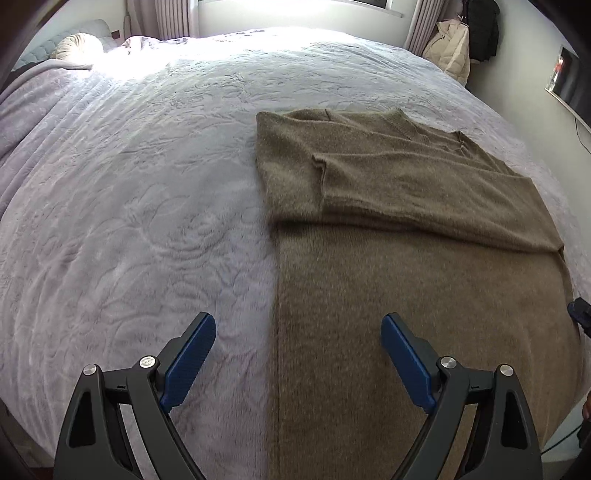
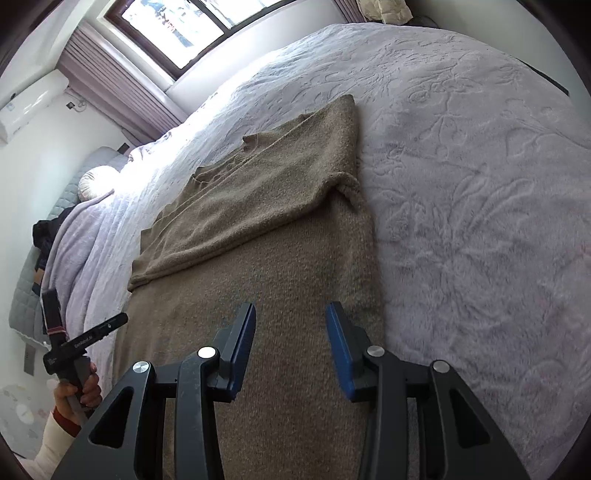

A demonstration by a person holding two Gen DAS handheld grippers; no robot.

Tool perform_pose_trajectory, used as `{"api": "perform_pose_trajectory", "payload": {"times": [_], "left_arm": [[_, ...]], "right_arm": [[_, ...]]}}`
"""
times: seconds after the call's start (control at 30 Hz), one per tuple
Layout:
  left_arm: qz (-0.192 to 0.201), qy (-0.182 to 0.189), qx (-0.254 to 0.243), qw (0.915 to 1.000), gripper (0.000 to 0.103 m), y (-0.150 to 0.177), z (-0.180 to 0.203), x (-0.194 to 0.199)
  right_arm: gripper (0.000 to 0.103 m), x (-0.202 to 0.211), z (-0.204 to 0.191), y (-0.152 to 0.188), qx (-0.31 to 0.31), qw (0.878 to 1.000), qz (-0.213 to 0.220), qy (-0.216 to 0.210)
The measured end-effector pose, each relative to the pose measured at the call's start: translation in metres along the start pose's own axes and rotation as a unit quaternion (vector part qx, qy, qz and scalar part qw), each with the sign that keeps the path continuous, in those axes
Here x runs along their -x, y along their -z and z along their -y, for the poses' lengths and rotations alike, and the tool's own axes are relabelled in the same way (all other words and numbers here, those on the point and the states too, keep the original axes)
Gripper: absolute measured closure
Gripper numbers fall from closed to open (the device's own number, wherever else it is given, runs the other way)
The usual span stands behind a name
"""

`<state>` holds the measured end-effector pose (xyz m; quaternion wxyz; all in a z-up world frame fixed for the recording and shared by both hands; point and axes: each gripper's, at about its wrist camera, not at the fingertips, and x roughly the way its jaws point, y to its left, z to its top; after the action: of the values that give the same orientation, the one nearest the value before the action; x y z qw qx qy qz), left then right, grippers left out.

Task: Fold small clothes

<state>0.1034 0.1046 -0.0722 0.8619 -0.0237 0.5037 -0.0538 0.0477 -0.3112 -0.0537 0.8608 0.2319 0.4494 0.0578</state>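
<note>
From the left wrist, a brown sweater (image 1: pixel 388 229) lies flat on the bed (image 1: pixel 129 203), sleeves folded across its far half, left gripper (image 1: pixel 298 363) jaws apart and empty; from the right wrist, right gripper (image 2: pixel 290 350) jaws apart over the near hem, final fold seemingly left.

Sweater (image 1: pixel 406 229) on bed (image 1: pixel 147 184)

Home bedroom. Wide bed (image 1: pixel 147 184) under pale embossed spread, pillow (image 1: pixel 77 46) at quilted headboard (image 2: pixel 26 295). Window (image 2: pixel 177 26) with pleated curtains (image 2: pixel 110 85) (daylight strong). Air conditioner (image 2: pixel 29 103) on wall, coats (image 1: pixel 465 40) hung in corner.
</note>
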Motion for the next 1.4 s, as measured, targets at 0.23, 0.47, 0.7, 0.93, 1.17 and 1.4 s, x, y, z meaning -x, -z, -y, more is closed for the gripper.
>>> {"api": "perform_pose_trajectory", "payload": {"times": [0.23,0.47,0.7,0.93,1.17,1.4], "left_arm": [[0.005,0.015,-0.006,0.9999,0.011,0.057,-0.004,0.035],[-0.002,0.032,-0.006,0.9995,0.011,0.106,-0.008,0.054],[-0.005,0.096,-0.051,0.9941,0.011,0.157,0.001,0.064],[-0.011,0.136,-0.073,0.988,0.011,0.18,0.012,0.065],[-0.012,0.135,-0.028,0.9904,0.011,0.194,-0.005,0.065],[-0.021,0.184,-0.015,0.9827,0.011,0.193,-0.007,0.056]], "right_arm": [[0.046,0.03,-0.015,0.04,0.027,0.999,-0.007,-0.019],[0.046,0.057,-0.003,0.089,0.017,0.999,0.013,-0.044],[0.045,0.077,0.012,0.139,0.037,0.997,0.006,-0.073],[0.045,0.065,0.027,0.163,0.023,0.995,-0.025,-0.097],[0.045,0.077,0.045,0.17,0.005,0.998,0.008,-0.067],[0.045,0.051,0.052,0.169,-0.008,0.988,-0.038,-0.148]]}}
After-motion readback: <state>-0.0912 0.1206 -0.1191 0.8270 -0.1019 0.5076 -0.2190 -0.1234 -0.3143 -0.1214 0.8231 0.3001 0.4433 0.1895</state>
